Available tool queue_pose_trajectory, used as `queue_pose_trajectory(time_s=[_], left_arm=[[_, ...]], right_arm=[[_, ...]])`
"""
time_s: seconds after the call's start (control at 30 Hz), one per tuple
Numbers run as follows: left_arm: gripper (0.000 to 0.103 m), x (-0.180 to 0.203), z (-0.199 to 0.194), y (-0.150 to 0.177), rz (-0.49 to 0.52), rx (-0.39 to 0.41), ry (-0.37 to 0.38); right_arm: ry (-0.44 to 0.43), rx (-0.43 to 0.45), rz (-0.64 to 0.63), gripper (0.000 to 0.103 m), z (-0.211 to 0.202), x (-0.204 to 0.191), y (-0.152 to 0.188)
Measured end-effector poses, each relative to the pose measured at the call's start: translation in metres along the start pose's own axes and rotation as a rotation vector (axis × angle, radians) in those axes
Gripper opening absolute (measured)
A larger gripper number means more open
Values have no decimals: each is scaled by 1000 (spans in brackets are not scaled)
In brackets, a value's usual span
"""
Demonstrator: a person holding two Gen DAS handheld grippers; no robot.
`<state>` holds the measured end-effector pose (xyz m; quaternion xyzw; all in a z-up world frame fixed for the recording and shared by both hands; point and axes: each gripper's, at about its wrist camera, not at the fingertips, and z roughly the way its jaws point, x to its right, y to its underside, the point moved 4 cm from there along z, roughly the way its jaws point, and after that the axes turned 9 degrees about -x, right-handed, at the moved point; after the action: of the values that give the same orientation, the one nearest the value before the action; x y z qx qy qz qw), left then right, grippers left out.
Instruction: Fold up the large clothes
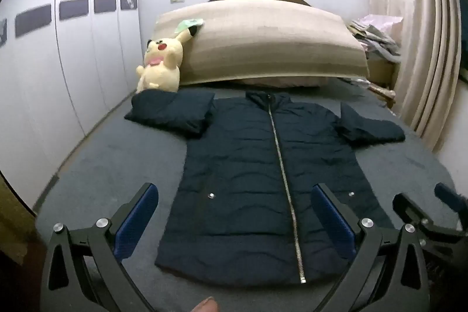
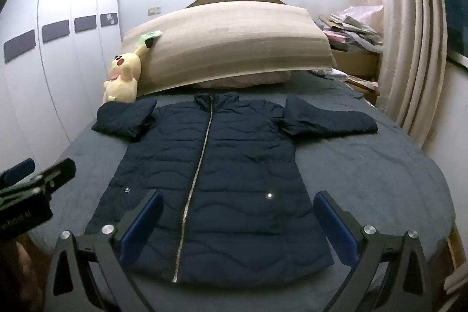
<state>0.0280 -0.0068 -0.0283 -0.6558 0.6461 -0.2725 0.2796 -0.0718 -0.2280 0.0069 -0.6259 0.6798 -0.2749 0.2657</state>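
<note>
Bedroom with white wardrobe doors, and one dark navy quilted jacket (image 2: 204, 180) spread flat, front up and zipped, on a grey-blue bed (image 2: 365, 180).

Both sleeves lie out to the sides near the collar; the hem lies nearest the cameras. One left claw (image 1: 234, 218) and one right claw (image 2: 238, 224) hover above the hem, each with jaws spread wide and holding nothing. The padded jacket looks light, soft and floppy, with a likely slippery shell, so a firm pinch at a sleeve cuff or hem corner seems best. Also visible: one zip (image 2: 196, 180), two pocket snaps, one yellow plush toy (image 2: 122, 78), one long beige cushion (image 2: 228, 43).
</note>
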Motion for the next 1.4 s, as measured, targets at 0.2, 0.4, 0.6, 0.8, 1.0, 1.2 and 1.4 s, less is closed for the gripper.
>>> queue_pose_trajectory(time_s=[0.2, 0.4, 0.6, 0.8, 1.0, 1.2, 1.4], left_arm=[[103, 4, -3, 10, -11, -15, -10], [103, 5, -4, 9, -8, -30, -6], [103, 3, -4, 9, -9, -33, -9], [103, 6, -3, 10, -9, -32, -9], [103, 5, -4, 9, -12, -32, -8], [103, 5, -4, 9, -9, -33, -8], [103, 5, -4, 9, -9, -31, -8]], right_arm=[[-6, -5, 9, 103, 3, 0, 1], [-22, -6, 18, 103, 2, 4, 2], [-21, -8, 10, 103, 3, 1, 1], [-16, -6, 9, 103, 3, 0, 1], [-17, -6, 7, 103, 2, 0, 1], [-15, -4, 10, 103, 3, 0, 1], [-10, 1, 10, 103, 1, -1, 1]])
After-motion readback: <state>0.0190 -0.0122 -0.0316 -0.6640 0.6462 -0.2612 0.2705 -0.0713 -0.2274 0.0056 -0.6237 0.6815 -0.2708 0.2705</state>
